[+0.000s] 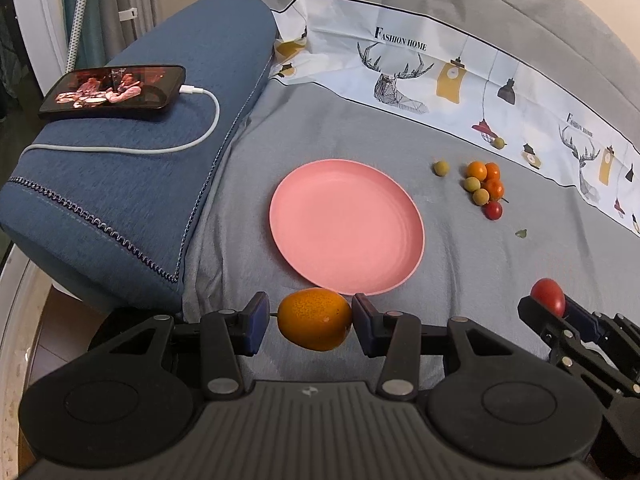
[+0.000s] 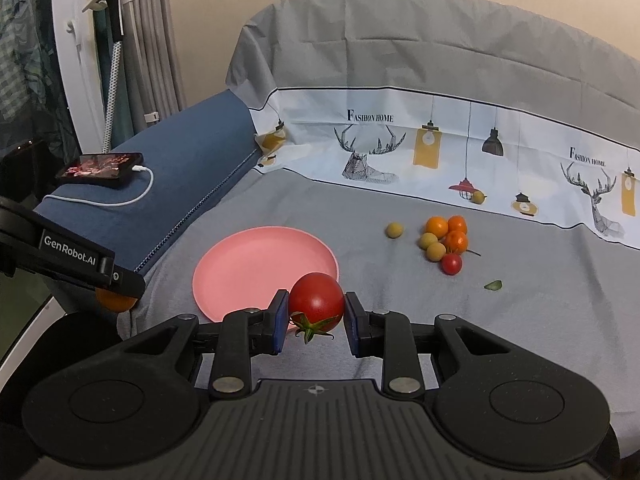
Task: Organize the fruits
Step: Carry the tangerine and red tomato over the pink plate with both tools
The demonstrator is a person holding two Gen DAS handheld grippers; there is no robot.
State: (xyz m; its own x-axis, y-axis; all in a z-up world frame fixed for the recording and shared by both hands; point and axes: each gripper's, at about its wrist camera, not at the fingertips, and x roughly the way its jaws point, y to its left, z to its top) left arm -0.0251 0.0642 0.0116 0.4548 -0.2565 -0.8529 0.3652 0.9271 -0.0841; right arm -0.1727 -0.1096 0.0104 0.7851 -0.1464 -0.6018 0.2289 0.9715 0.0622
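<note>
I read the scene from the grey bed cover [image 1: 460, 280] downward in size; it carries everything, with a blue cushion [image 1: 160, 184] at its left edge bearing a phone [image 1: 114, 91] on a charging cable.

The pink plate [image 1: 346, 226] lies flat and bare on the cover, directly ahead of both tools; it is the destination I assume for the fruit, and the coming move turns on its position relative to the jaws.

The left gripper [image 1: 311, 320] has its jaws clamped on an orange fruit [image 1: 315, 318]; the fruit's long axis runs across from pad to pad, and it sits just short of the plate's near rim; the plate lies straight ahead along the fingers.

The right gripper [image 2: 312, 316] has its jaws clamped on a red tomato [image 2: 316, 300], green calyx hanging downward; in its view the plate lies ahead and to the left, the tomato overlapping the near right rim.

Both hands are close to the plate.

The loose cluster of small fruit [image 1: 484, 188] lies well right of the plate; one green fruit [image 1: 441, 168] sits between.
</note>
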